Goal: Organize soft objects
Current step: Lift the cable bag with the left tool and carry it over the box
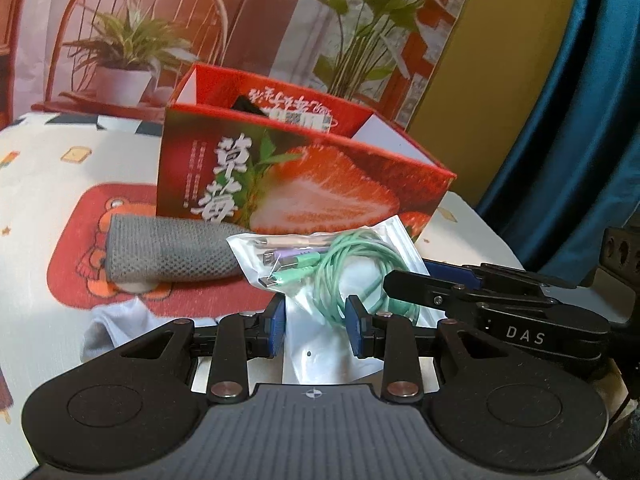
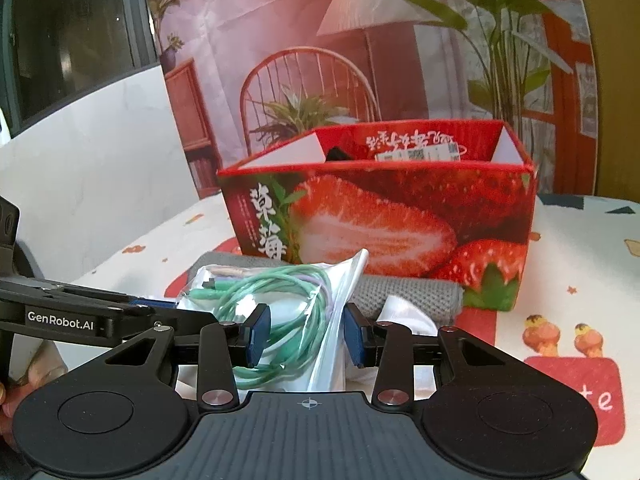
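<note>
Patterned bedding point(image 1: 60, 184) carries a strawberry box point(image 2: 384, 220), open-topped at twelve o'clock from both claws, with a label and something dark inside (mostly hidden). Each claw, left gripper point(image 1: 316, 326) and right gripper point(image 2: 306, 336), is clamped on the cable bag point(image 1: 340, 264), held just short of the box; a grey cloth point(image 1: 168, 254) lies below.

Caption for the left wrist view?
Both grippers hold a clear bag of green cables before the strawberry box.
</note>
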`<state>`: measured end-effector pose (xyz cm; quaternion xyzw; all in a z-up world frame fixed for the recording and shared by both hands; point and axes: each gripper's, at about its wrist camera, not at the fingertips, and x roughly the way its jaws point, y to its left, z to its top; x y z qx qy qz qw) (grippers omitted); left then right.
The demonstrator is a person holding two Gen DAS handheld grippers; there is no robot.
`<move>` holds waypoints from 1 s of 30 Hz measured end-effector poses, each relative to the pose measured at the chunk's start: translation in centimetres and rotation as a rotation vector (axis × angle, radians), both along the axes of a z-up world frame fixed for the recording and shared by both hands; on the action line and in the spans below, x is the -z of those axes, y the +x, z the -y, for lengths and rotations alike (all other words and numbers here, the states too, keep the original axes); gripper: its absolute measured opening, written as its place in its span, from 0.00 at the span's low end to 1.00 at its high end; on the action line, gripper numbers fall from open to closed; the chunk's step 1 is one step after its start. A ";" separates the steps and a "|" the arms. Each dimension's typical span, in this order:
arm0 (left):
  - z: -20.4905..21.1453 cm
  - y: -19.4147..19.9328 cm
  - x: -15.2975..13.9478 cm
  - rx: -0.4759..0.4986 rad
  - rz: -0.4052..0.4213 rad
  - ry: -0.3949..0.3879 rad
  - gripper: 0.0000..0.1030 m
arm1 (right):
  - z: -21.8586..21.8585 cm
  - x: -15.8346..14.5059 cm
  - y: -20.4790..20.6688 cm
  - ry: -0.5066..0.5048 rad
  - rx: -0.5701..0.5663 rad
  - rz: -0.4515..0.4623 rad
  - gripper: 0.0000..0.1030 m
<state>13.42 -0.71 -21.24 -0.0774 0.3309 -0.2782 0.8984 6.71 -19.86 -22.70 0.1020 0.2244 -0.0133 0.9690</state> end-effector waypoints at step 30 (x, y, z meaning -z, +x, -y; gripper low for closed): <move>0.3 2.1 -3.4 0.025 0.106 -0.019 0.33 | 2.1 -4.1 1.6 -0.006 0.056 0.117 0.03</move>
